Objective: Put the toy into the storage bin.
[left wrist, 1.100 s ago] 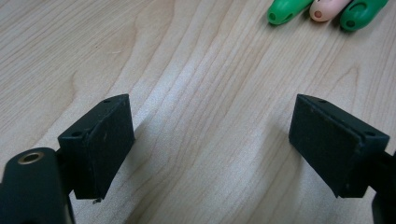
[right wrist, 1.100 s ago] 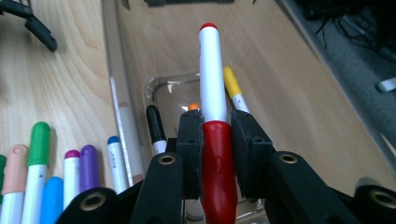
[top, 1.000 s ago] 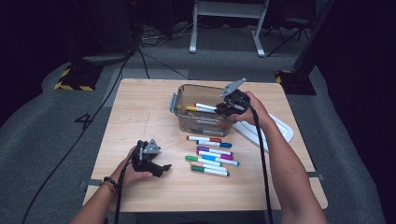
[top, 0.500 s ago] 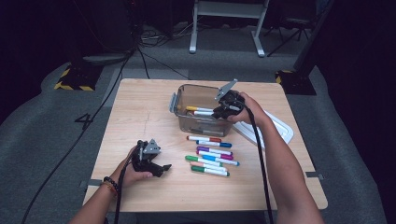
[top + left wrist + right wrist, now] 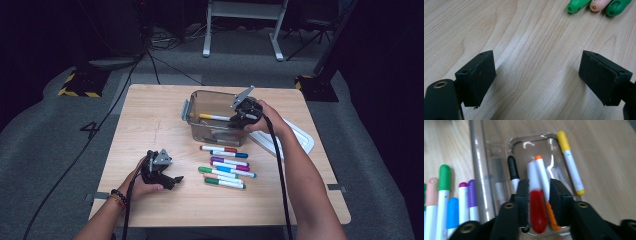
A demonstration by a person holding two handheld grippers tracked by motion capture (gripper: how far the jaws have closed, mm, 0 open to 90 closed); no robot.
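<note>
Just loosened the right tool (image 5: 537,192) over the clear tub (image 5: 196,102), red marker (image 5: 537,211) still between its jaws and blurred, probably dropping onto the black one below; left tool (image 5: 537,80) parked wide open, empty, on the desk (image 5: 150,125).

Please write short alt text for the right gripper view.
The right gripper hangs over a clear plastic box, a red-capped marker between its jaws. Black and yellow markers lie inside; more markers wait outside on the table.
</note>
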